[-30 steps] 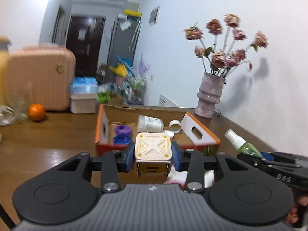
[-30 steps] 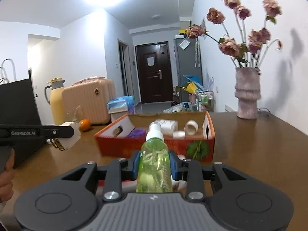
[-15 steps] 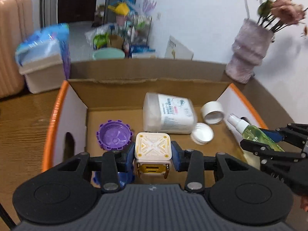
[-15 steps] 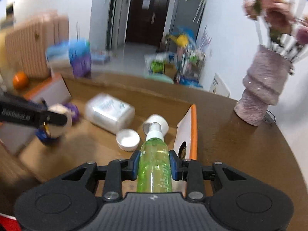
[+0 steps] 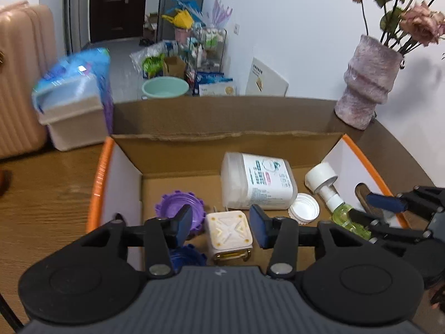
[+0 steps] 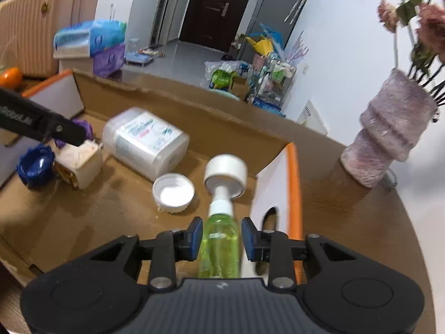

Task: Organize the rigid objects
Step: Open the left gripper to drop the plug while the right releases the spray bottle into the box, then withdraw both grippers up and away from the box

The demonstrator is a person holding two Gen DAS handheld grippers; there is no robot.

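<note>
Nearest, our left gripper (image 5: pixel 221 229) sits low in the box (image 5: pixel 222 142), jaws opening: both pads stand clear of the charger (image 5: pixel 229 232), which rests on the cardboard floor between them, prongs pointing away. We judge it set down near the left wall so the small pieces sit together; the blue cap (image 6: pixel 36 167) touches it and the purple cap (image 5: pixel 179 204) lies just beyond. Our right gripper (image 6: pixel 221 239) keeps the bottle (image 6: pixel 221 243) between its pads, spray head forward; the left pad touches, the right pad shows a thin gap, so the grip looks loose and may be letting go. The bottle lies low along the right wall, its nozzle poking into a white cap (image 6: pixel 225 176) lying on its side. Another white cap (image 6: pixel 173 189) lies open side up just left of it. Farther in, a clear tub (image 5: pixel 257 185) lies on its side near the back wall. Beyond the box, a vase (image 5: pixel 367 94) stands on the table (image 5: pixel 47 194).
</note>
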